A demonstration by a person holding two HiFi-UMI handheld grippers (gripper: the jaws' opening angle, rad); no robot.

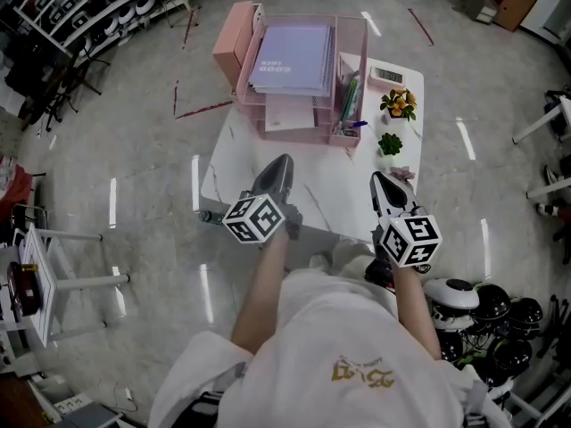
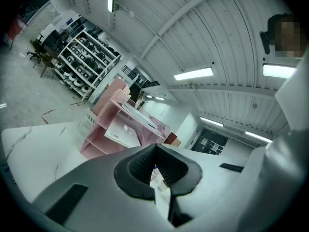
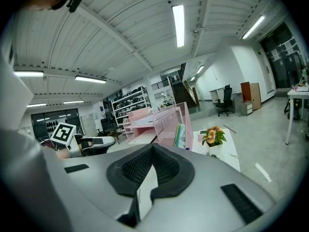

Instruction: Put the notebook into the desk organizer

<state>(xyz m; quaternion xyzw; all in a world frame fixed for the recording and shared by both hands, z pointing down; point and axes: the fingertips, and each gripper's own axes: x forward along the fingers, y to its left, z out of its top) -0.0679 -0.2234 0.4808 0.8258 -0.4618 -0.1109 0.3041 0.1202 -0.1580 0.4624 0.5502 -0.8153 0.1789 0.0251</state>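
Note:
The purple notebook (image 1: 293,58) lies flat on the top shelf of the pink mesh desk organizer (image 1: 351,52), at the far side of the white marble table (image 1: 234,163). In the left gripper view the organizer (image 2: 104,139) stands ahead and to the left. In the right gripper view the organizer (image 3: 166,124) is straight ahead. My left gripper (image 1: 282,160) hovers over the table's near half, shut and empty. My right gripper (image 1: 378,179) is at the near right edge, also shut with nothing in it. Both are well short of the organizer.
A white sheet (image 1: 290,114) lies in the organizer's lower tray and pens (image 1: 348,105) stand in its right compartment. A pink box (image 1: 234,41) stands at its left. On the table's right side are a small display (image 1: 386,75), a flower pot (image 1: 398,103) and a green plant (image 1: 390,143). Helmets (image 1: 486,315) lie on the floor to the right.

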